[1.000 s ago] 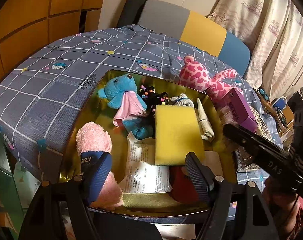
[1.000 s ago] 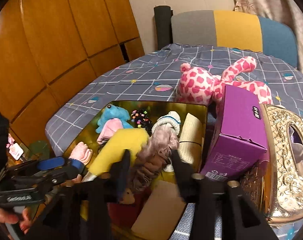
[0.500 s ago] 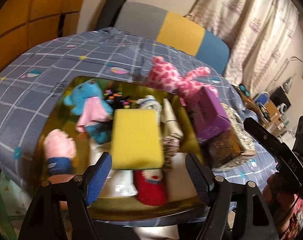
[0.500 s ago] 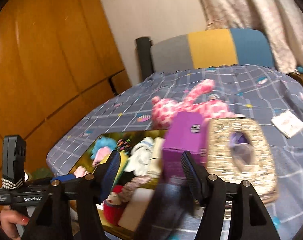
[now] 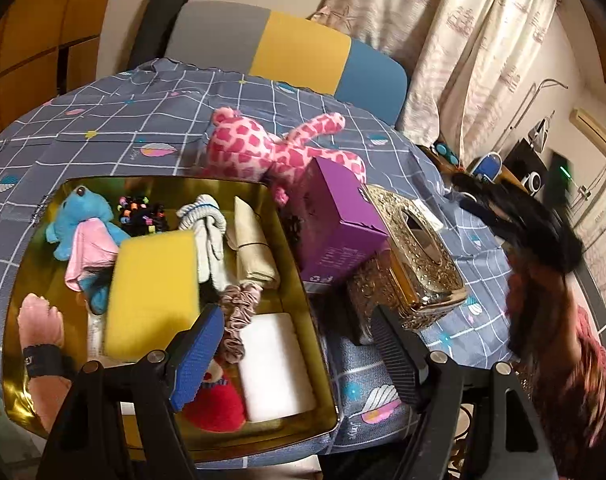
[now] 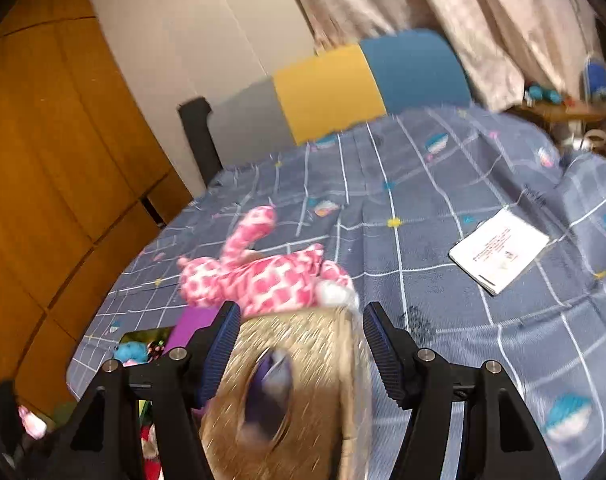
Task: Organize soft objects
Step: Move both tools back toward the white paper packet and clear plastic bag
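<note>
step: between picks; the pink spotted plush giraffe (image 6: 259, 276) looks like the next target
left gripper (image 5: 299, 350): jaws wide apart, holding nothing, over the gold metal tray (image 5: 299, 280)
right gripper (image 6: 297, 340): jaws wide apart, holding nothing
giraffe location: on the bed, 12 o'clock of right jaws, outside the tray
next: reach past the gold ornate tissue box (image 6: 303, 384), close on the plush body

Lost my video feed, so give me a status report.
Both grippers open, empty: left, right. Pink giraffe plush outside gold tray. Purple box, gold tissue box between.
</note>
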A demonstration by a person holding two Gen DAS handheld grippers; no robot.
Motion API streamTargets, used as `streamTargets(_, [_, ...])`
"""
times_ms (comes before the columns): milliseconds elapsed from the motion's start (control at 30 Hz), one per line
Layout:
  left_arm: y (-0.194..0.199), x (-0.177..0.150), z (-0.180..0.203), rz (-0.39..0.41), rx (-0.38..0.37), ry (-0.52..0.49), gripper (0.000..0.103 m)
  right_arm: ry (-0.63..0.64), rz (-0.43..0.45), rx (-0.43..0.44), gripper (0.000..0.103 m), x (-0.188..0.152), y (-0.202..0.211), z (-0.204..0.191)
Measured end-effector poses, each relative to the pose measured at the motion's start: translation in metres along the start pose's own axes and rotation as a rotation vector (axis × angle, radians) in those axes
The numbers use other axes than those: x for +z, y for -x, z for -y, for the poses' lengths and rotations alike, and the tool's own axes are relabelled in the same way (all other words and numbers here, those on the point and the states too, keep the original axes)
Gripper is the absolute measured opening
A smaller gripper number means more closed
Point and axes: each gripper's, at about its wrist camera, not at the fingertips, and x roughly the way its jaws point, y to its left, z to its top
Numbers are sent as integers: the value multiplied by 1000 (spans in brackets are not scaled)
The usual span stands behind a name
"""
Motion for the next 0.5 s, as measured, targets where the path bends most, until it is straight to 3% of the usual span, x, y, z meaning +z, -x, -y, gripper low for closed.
streamTargets(200, [-3, 1, 6, -14, 19, -15, 77, 20, -284, -50, 65, 45, -96, 17])
streamTargets(367, [-5, 11, 9, -15, 27, -26, 77, -26, -498, -23, 65, 47, -149, 34])
streamTargets(433, [-7, 18, 12, -13, 26, -36, 77, -29, -510, -79, 65, 46, -153, 44])
streamTargets(500, [-9, 28, 20, -9, 17, -56, 77, -57, -443, -123, 64, 48, -142, 60])
